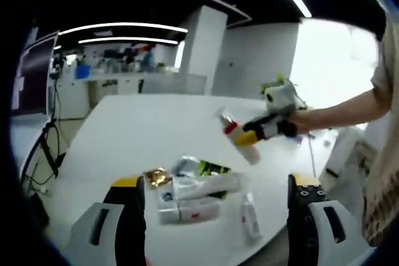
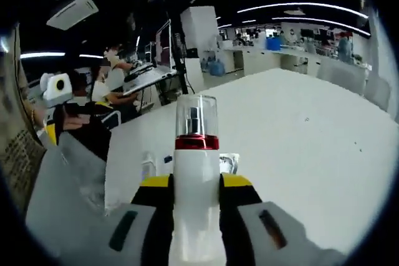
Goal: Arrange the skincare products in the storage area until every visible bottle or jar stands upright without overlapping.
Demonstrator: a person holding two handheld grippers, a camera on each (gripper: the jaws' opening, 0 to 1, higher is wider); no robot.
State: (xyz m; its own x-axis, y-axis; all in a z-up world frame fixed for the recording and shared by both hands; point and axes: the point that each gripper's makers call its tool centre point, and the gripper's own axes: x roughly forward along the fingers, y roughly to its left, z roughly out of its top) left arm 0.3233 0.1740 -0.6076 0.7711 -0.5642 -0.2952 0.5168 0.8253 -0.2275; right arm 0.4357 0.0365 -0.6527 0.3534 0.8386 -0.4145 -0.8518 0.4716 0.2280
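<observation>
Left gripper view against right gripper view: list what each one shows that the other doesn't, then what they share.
Left gripper view alone: a heap of skincare tubes lying flat and overlapping on the white table, between the open left gripper jaws. Right gripper view alone: people seated at laptops beyond the table's edge. Shared: the white bottle with red band and clear cap, clamped in the right gripper, which the left gripper view sees lifted over the table, and the table itself.

A white table (image 1: pixel 137 129) bears a pile of toppled skincare tubes (image 1: pixel 196 196).
</observation>
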